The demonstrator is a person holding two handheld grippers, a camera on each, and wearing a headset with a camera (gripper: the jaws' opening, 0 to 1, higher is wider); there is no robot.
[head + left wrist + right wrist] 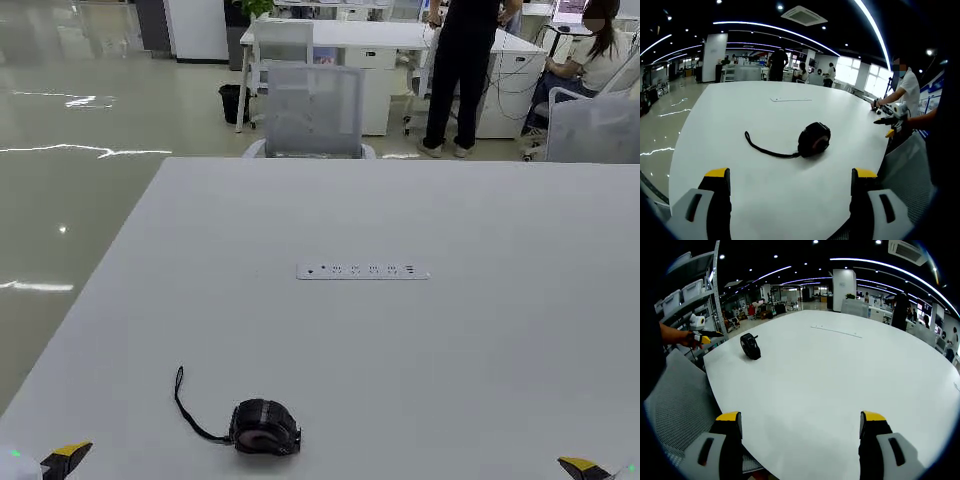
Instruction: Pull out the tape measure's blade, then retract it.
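While the tape measure [265, 427] is seen lying on the white table [480, 360], low and left of centre in the head view, it is touched by neither gripper. The left gripper [790, 175] is spread wide at the bottom of its view, the tape measure centred above it. The right gripper [802, 417] is likewise held open, the tape measure seen upper left.

A white table [480, 360] carries a black tape measure [265, 427] near its front edge, its wrist strap [186, 405] trailing to the left. A flat white power strip [362, 271] sits mid-table.
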